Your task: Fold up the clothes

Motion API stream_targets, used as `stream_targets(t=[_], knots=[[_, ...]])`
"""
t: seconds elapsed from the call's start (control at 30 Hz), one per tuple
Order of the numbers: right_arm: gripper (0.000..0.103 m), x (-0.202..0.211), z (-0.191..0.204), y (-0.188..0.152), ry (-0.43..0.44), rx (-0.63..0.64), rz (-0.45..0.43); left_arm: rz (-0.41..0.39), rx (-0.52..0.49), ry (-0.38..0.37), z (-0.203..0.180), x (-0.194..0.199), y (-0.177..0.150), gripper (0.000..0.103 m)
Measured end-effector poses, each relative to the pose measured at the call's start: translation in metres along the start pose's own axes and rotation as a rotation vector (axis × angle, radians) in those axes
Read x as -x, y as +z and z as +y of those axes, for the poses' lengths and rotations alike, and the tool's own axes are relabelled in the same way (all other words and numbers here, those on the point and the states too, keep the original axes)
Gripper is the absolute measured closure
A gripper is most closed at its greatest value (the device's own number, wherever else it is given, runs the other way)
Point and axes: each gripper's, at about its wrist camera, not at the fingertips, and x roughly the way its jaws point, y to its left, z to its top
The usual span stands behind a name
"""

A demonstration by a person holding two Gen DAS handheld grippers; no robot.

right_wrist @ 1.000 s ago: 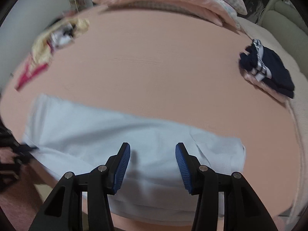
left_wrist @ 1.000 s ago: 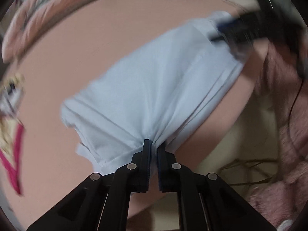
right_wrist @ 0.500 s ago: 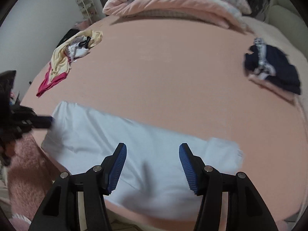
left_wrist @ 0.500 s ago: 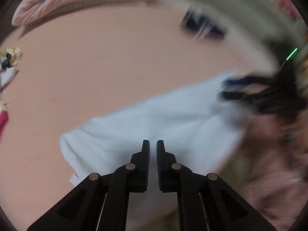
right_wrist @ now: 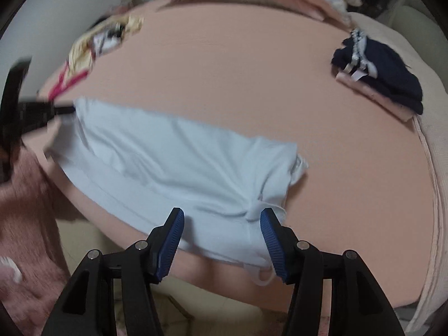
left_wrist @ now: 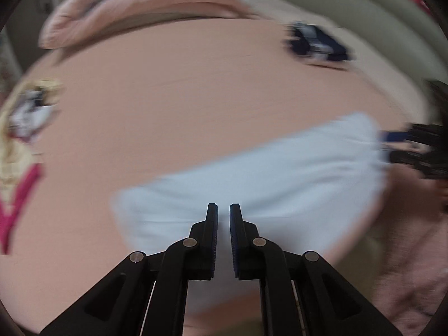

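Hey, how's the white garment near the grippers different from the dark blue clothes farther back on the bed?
The white garment is pale and spread out long and flat at the bed's near edge; the dark blue clothes sit in a small compact pile near the far side. The left gripper is shut on the white garment and the right gripper hangs open over it; nothing touches the dark blue clothes. Both lie on the peach sheet.

The left hand-held gripper (left_wrist: 223, 210) has its fingers drawn almost together, only a thin slit between the pads; whether they pinch anything is hard to tell through the blur. The right hand-held gripper (right_wrist: 222, 215) has its blue-padded fingers (right_wrist: 172, 232) spread wide, nothing between them.
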Motion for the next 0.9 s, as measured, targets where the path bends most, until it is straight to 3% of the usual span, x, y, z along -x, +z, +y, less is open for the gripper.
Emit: stream_targets(t=[0.07, 0.13, 0.23, 0.3, 0.47, 0.53, 0.6, 0.7, 0.8, 0.9], knots=[[0.047, -0.004, 0.016, 0.007, -0.011, 0.018, -0.01, 0.069, -0.022, 0.014, -0.012, -0.009, -0.013, 0.094], [0.047, -0.024, 0.041, 0.011, -0.051, 0.053, 0.043, 0.138, -0.043, 0.029, -0.023, -0.018, -0.025, 0.094], [0.046, -0.047, 0.066, -0.011, -0.132, 0.136, 0.09, 0.235, 0.007, 0.066, -0.002, -0.01, -0.053, 0.094], [0.046, -0.042, 0.07, -0.018, -0.128, 0.158, 0.071, 0.203, 0.065, 0.053, 0.016, 0.011, -0.06, 0.094], [0.046, -0.02, 0.056, 0.009, 0.061, -0.01, -0.023, 0.048, 0.144, -0.014, 0.039, 0.029, -0.04, 0.094], [0.046, -0.033, 0.064, 0.018, 0.054, -0.021, -0.012, 0.067, 0.104, 0.021, 0.031, 0.011, -0.023, 0.094], [0.046, -0.051, 0.072, 0.022, 0.045, -0.009, 0.025, 0.183, 0.065, 0.003, 0.023, -0.01, -0.018, 0.094], [0.046, -0.062, 0.087, 0.005, -0.007, 0.1, 0.078, 0.257, -0.067, -0.011, 0.008, -0.005, -0.034, 0.095], [0.046, -0.055, 0.085, -0.01, 0.019, 0.162, 0.122, 0.33, -0.087, -0.131, 0.016, 0.008, -0.056, 0.094], [0.046, -0.043, 0.078, -0.015, 0.052, 0.165, 0.114, 0.241, -0.058, -0.103, 0.031, 0.03, -0.06, 0.094]])
